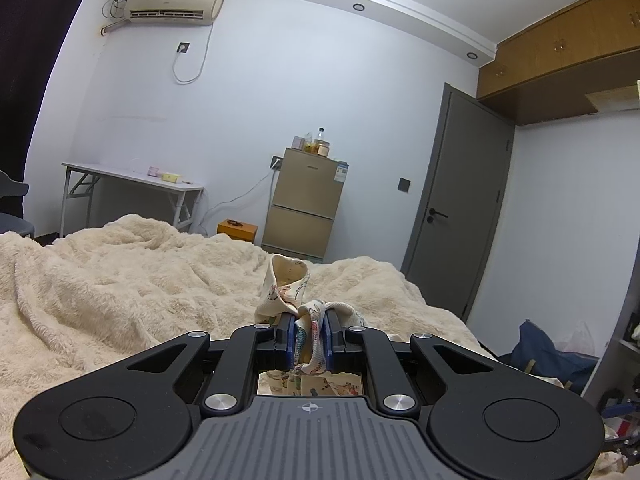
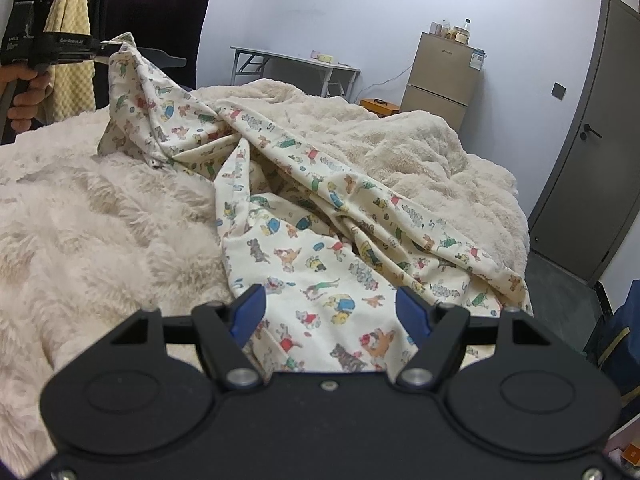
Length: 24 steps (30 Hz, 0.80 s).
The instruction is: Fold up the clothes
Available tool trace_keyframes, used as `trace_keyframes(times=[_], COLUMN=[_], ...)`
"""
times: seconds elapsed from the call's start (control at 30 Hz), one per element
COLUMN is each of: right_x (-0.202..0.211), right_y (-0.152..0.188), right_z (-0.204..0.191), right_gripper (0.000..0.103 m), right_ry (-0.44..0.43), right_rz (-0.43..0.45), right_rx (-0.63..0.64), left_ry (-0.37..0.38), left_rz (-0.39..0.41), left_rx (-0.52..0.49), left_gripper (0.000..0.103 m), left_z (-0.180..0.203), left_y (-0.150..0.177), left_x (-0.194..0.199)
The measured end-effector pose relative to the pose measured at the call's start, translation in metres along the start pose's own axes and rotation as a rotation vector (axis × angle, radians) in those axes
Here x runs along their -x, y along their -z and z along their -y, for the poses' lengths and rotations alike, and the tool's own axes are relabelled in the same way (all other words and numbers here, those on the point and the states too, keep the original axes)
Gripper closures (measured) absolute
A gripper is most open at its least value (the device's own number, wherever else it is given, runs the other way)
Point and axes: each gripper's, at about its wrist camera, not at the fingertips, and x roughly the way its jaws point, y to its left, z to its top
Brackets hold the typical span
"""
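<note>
A cream garment printed with small cartoon animals lies crumpled across the fluffy blanket on the bed. My left gripper is shut on a bunched edge of this garment, lifted above the bed. In the right wrist view that same left gripper shows at the upper left, held by a hand, with the cloth's corner pulled up into a peak. My right gripper hovers open just over the near part of the garment, its blue pads apart with nothing pinched between them.
A grey door stands to the right beyond the bed's edge. A small fridge, an orange box and a folding table line the far wall. Dark bags sit on the floor at right. Hanging clothes are at the left.
</note>
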Motion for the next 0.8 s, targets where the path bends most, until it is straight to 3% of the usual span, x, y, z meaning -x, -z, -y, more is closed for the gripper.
trace_keyframes(times=[0.2, 0.43, 0.8], right_x=[0.009, 0.016, -0.016], right_y=[0.005, 0.018, 0.011], right_z=[0.011, 0.023, -0.019], right_gripper=[0.033, 0.035, 0.035], right_ry=[0.000, -0.073, -0.078], right_rz=[-0.013, -0.041, 0.001], right_rx=[0.014, 0.028, 0.094], left_ry=[0.003, 0.002, 0.004], left_rz=[0.001, 0.003, 0.004], left_rx=[0.001, 0.005, 0.005], left_gripper=[0.092, 0.092, 0.092], left_z=[-0.001, -0.002, -0.001], left_y=[0.000, 0.002, 0.002], left_x=[0.000, 0.001, 0.001])
